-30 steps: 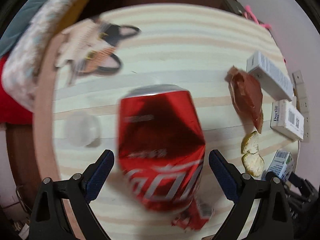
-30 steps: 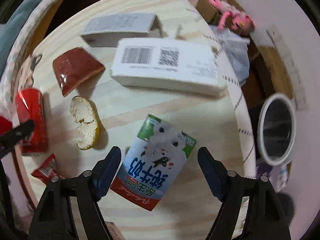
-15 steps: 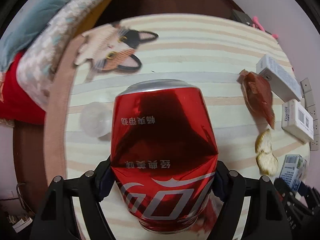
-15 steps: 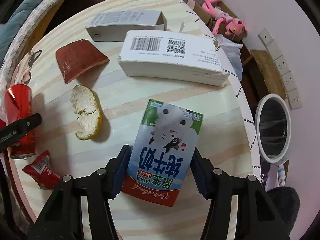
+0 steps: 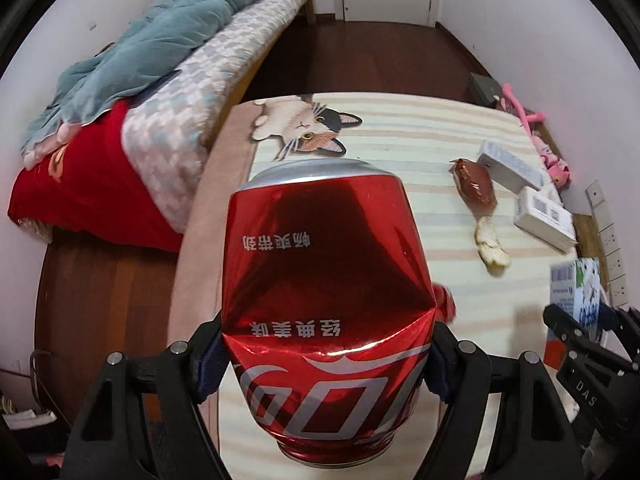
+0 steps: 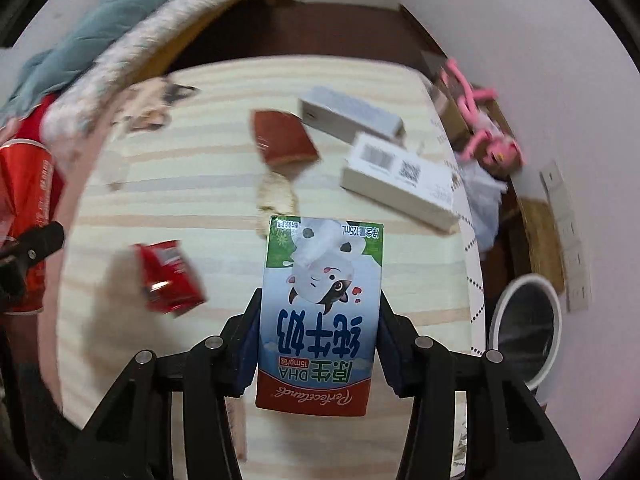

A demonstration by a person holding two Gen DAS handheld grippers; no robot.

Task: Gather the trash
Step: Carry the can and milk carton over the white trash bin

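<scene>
Left gripper [image 5: 326, 356] clamping dented red can [image 5: 326, 300]; right gripper [image 6: 318, 344] jaws closing, squeezing milk carton [image 6: 320, 312], both hanging above striped table [image 6: 200, 200].

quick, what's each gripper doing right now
left gripper: shut on the dented red cola can
right gripper: fingers closing, pressed on the milk carton

The dented can [image 5: 328, 312] is glossy red metal with a bare silvery rim. The milk carton [image 6: 320, 304] is smooth printed card. The table [image 5: 400, 136] looks like pale striped wood, matt. The small red wrapper [image 6: 168, 276] shines like foil. The blanket [image 5: 160, 32] is soft teal cloth.
</scene>
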